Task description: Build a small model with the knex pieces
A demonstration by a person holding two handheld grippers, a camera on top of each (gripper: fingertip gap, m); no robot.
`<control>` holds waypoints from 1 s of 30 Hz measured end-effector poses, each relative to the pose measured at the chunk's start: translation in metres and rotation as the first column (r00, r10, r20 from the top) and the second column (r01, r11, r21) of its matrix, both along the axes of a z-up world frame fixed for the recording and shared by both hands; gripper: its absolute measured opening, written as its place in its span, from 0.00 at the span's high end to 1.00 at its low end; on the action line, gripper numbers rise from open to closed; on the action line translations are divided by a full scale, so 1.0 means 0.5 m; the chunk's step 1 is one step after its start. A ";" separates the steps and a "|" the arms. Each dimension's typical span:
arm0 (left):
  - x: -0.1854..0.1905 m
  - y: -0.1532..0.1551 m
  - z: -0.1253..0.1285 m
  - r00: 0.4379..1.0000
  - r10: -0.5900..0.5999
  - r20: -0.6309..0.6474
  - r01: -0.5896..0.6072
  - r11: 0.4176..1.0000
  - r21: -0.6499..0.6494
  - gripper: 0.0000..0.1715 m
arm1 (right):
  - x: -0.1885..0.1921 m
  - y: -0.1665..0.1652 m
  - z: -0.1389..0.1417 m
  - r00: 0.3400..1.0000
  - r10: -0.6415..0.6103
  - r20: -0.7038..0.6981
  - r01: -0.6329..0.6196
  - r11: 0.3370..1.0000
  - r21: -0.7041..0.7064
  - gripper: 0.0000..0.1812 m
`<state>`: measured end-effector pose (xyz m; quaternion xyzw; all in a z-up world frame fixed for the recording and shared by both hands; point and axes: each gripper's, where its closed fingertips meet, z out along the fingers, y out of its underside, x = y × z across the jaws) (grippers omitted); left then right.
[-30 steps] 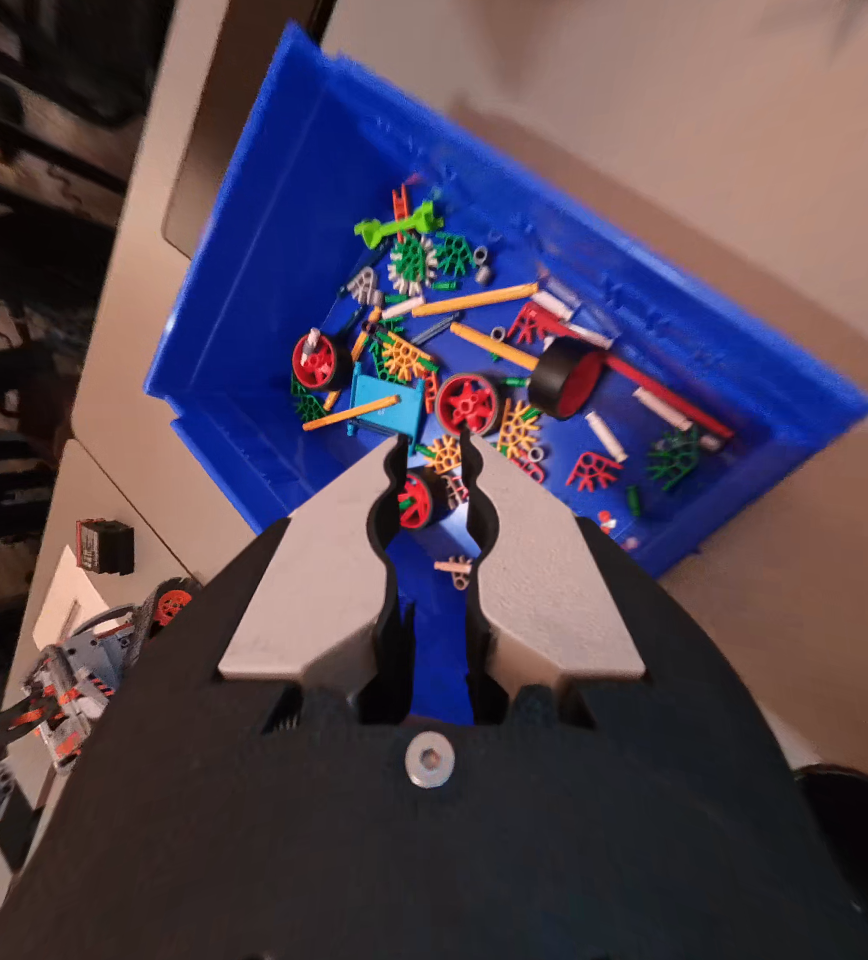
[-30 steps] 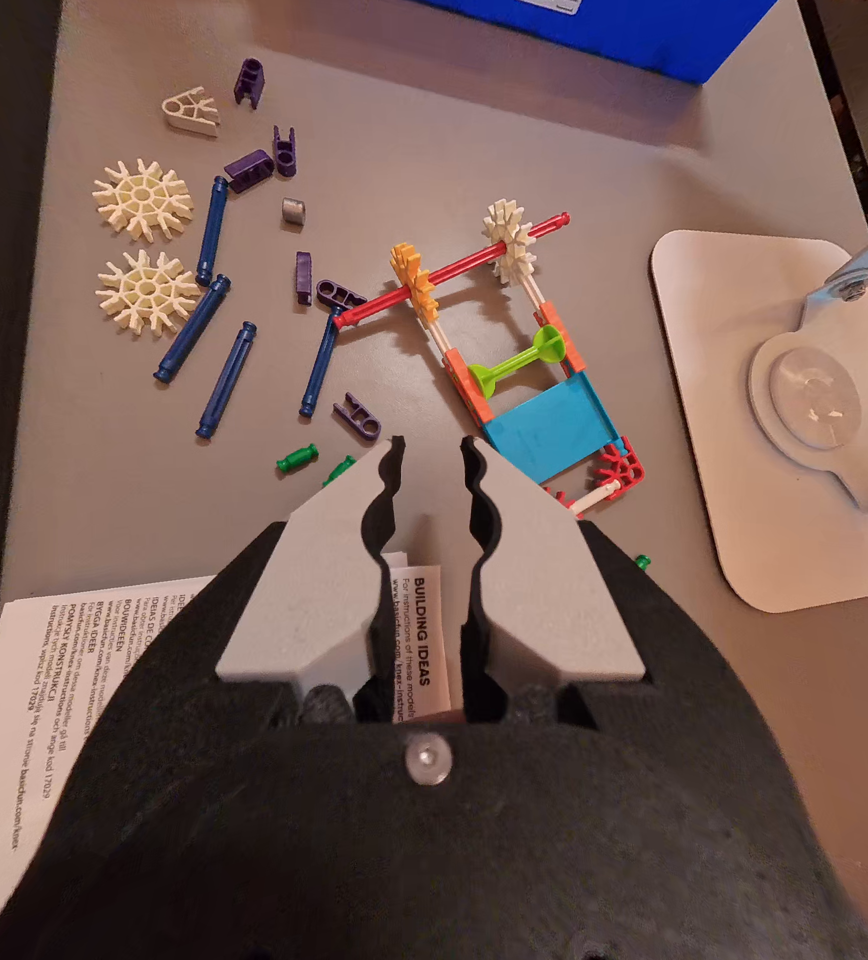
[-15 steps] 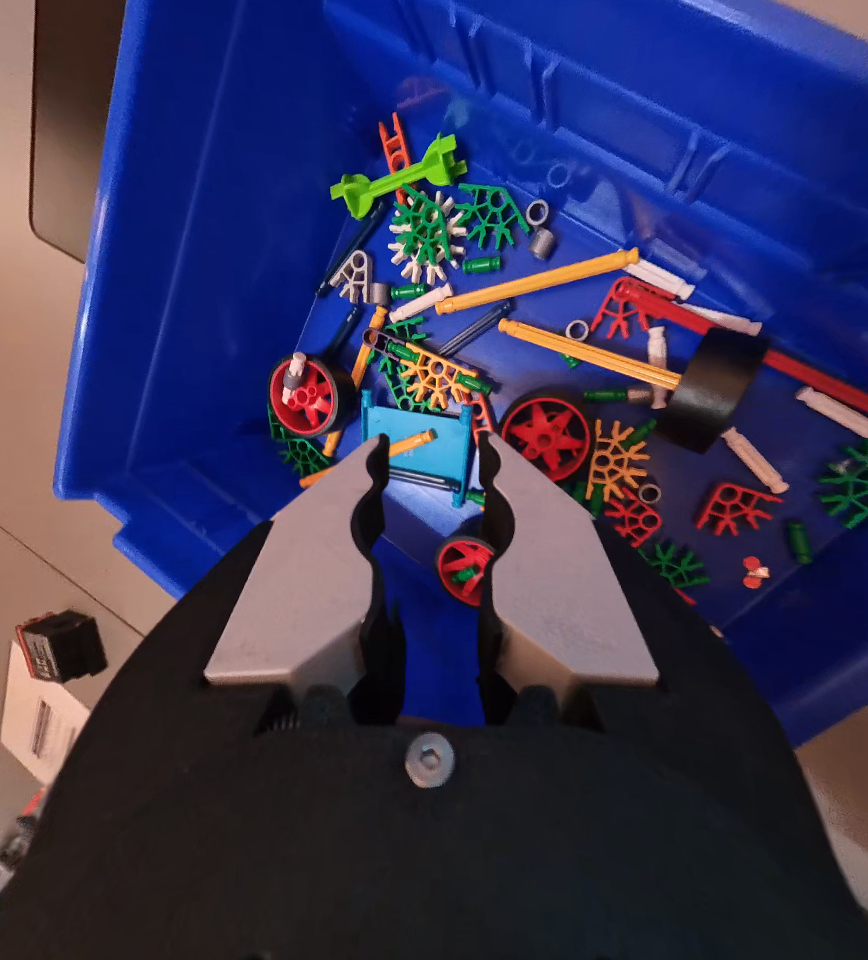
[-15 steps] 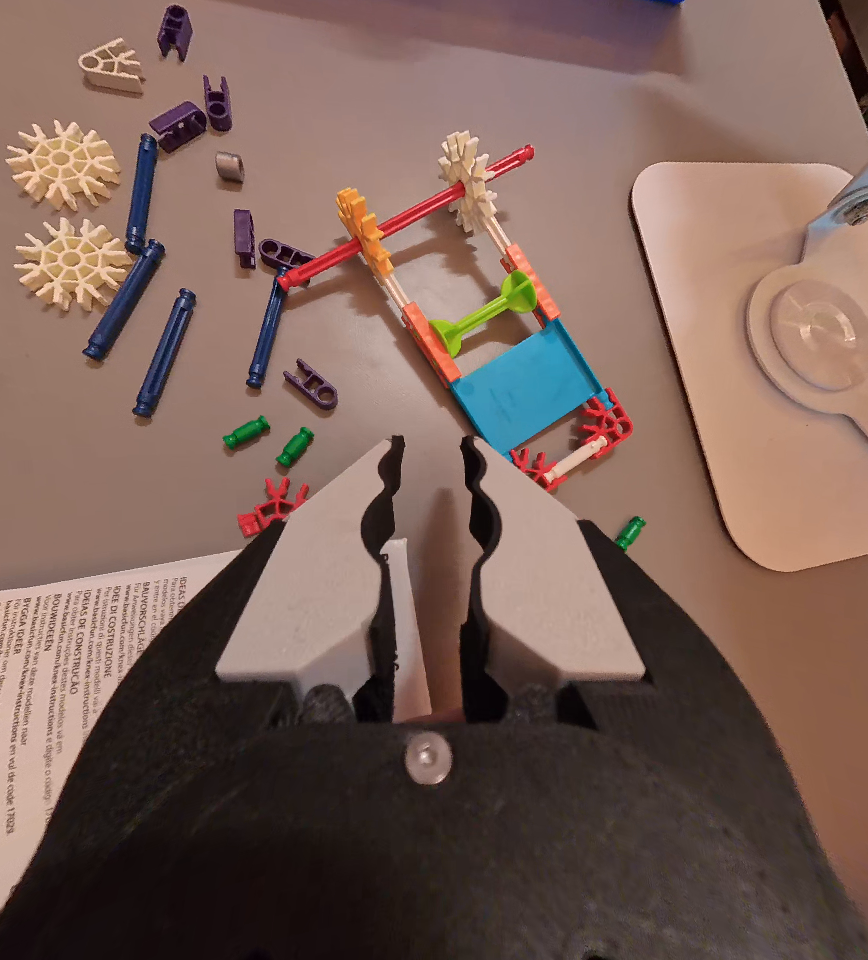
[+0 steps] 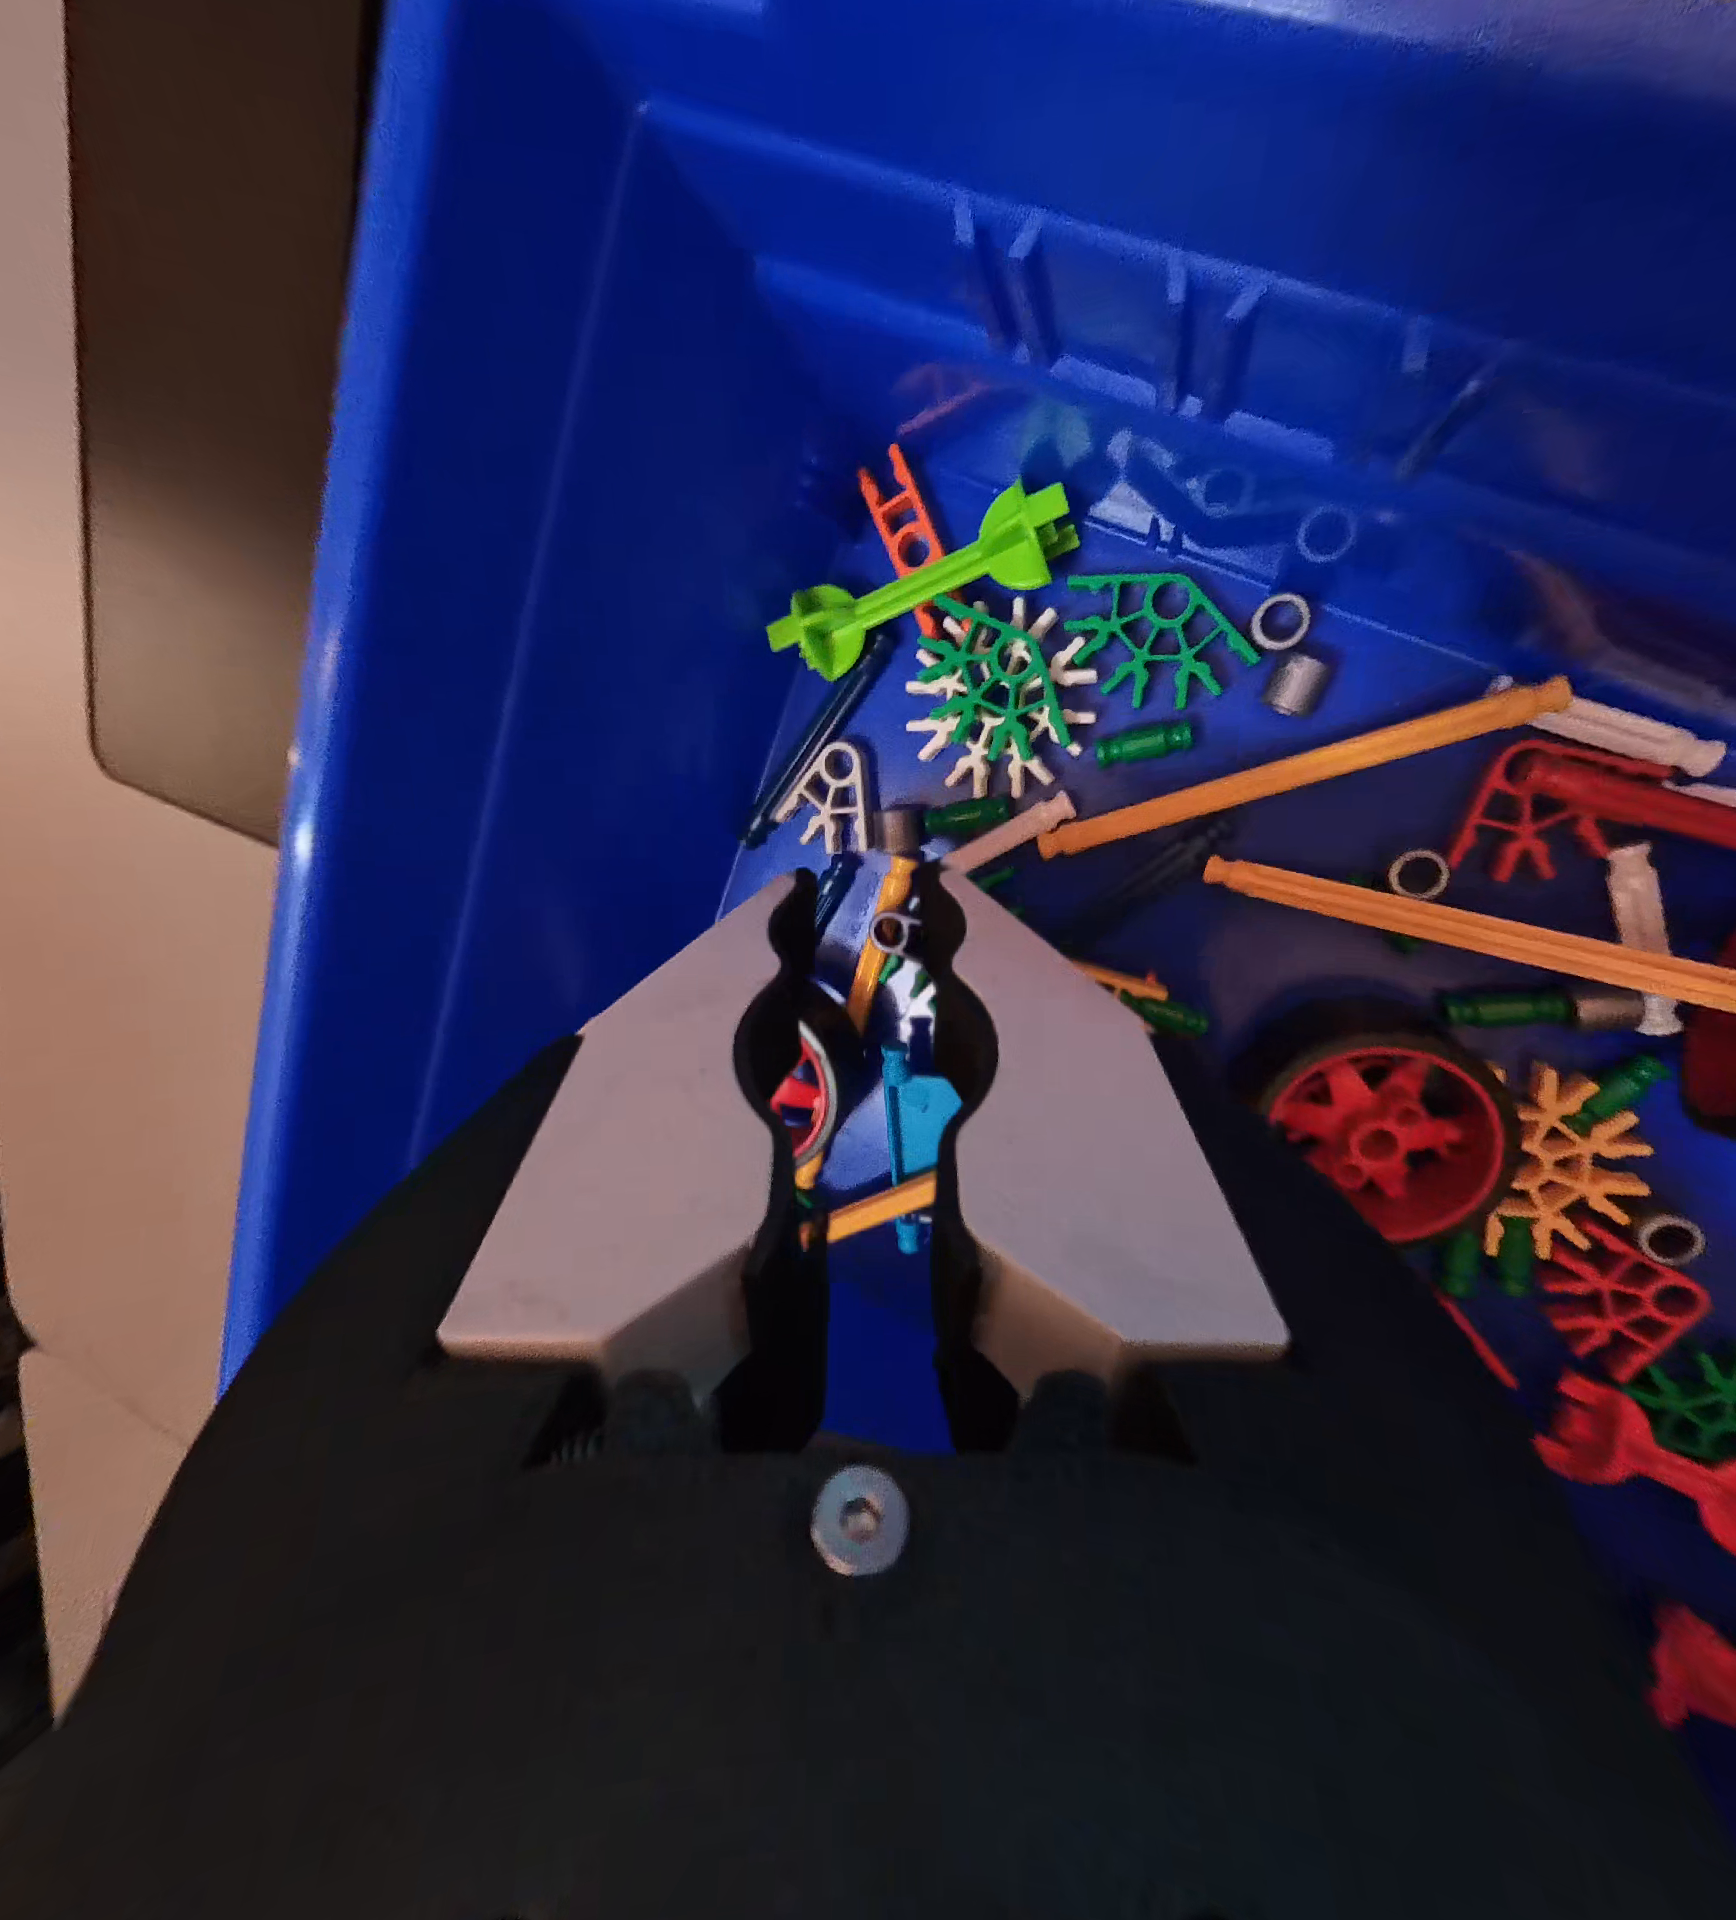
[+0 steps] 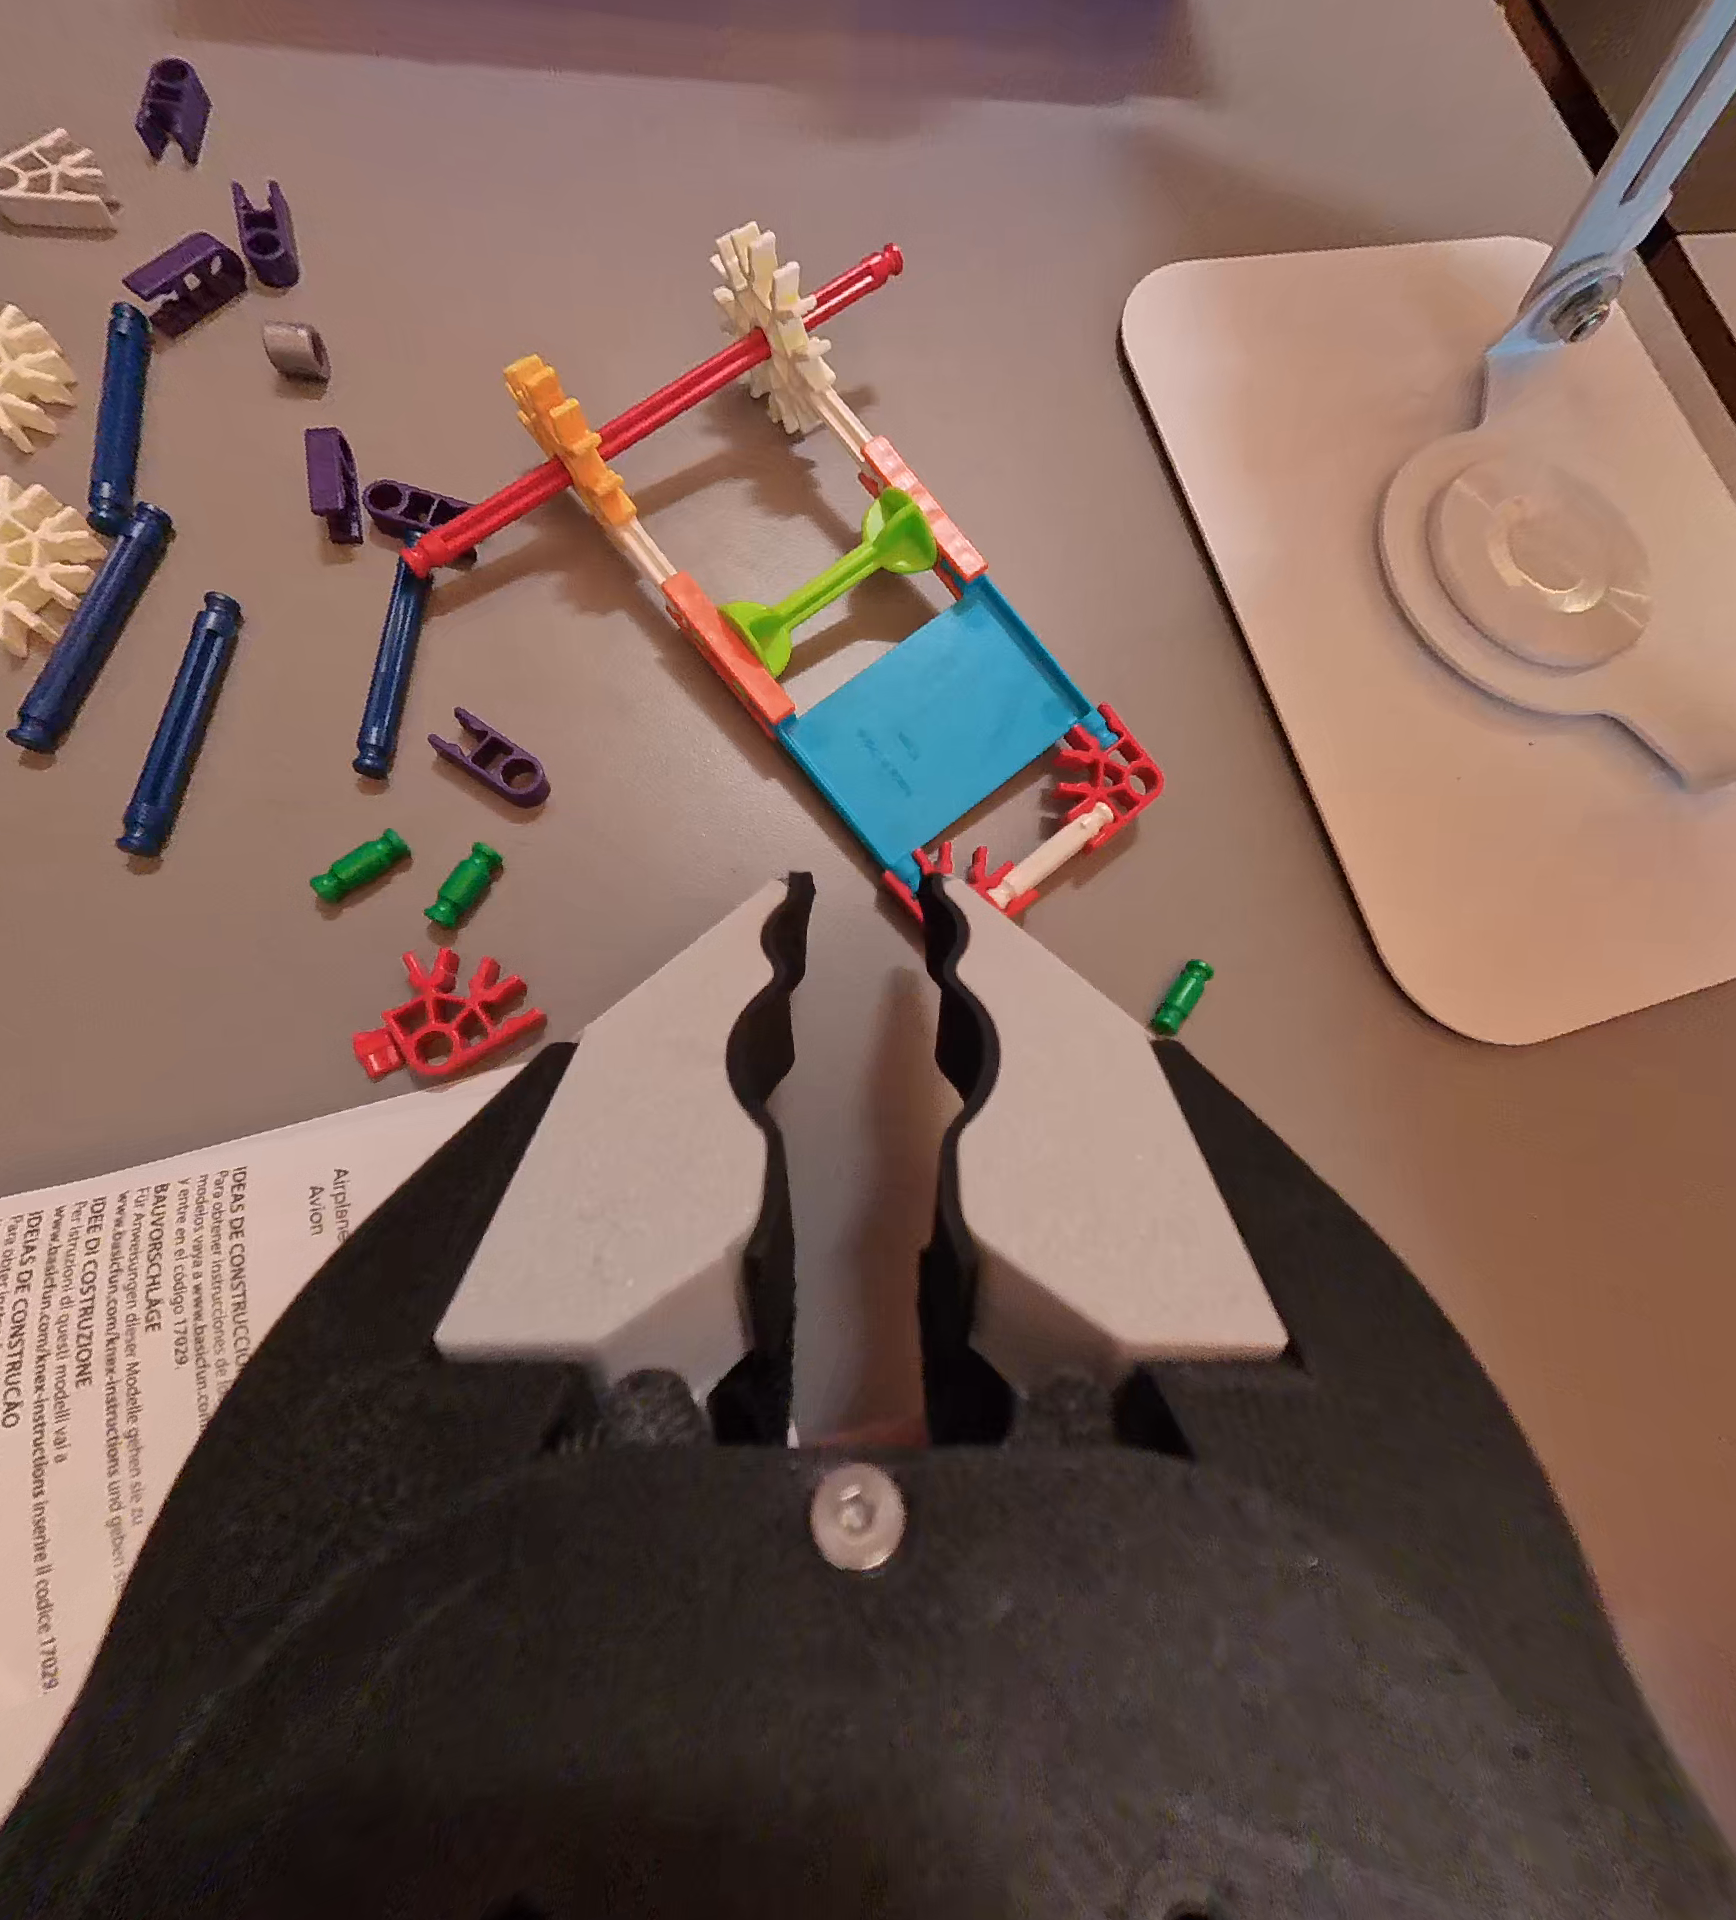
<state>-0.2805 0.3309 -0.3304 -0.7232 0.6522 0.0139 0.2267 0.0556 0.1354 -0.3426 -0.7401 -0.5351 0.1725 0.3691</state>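
Now the left claw (image 5: 859,883), jaws narrowly apart and empty, hangs in the blue bin (image 5: 531,623) over a light-blue panel (image 5: 914,1117); the right claw (image 6: 862,883), likewise narrow, hovers near the toy frame (image 6: 843,582) on the desk (image 6: 947,156).

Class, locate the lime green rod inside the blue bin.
In the left wrist view, the lime green rod lies at the blue bin's far left corner, across an orange ladder piece.
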 end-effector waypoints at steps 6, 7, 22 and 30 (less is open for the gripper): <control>0.000 0.003 -0.032 0.995 -0.023 -0.101 0.018 0.998 -0.056 0.91 | 0.002 -0.002 -0.005 1.000 0.006 0.012 -0.006 1.000 -0.001 0.89; -0.003 0.004 -0.038 0.992 -0.027 -0.123 0.020 0.998 -0.058 0.92 | 0.002 -0.003 -0.004 1.000 0.007 0.012 -0.007 1.000 0.000 0.89; 0.028 0.004 -0.051 0.995 -0.032 -0.091 0.022 0.993 -0.113 0.96 | 0.004 -0.008 0.000 0.999 0.018 0.027 -0.018 1.000 0.017 0.90; 0.009 -0.001 -0.030 0.991 -0.043 -0.126 0.035 0.997 -0.069 0.96 | 0.007 -0.007 0.000 0.999 0.015 0.028 -0.016 1.000 0.019 0.90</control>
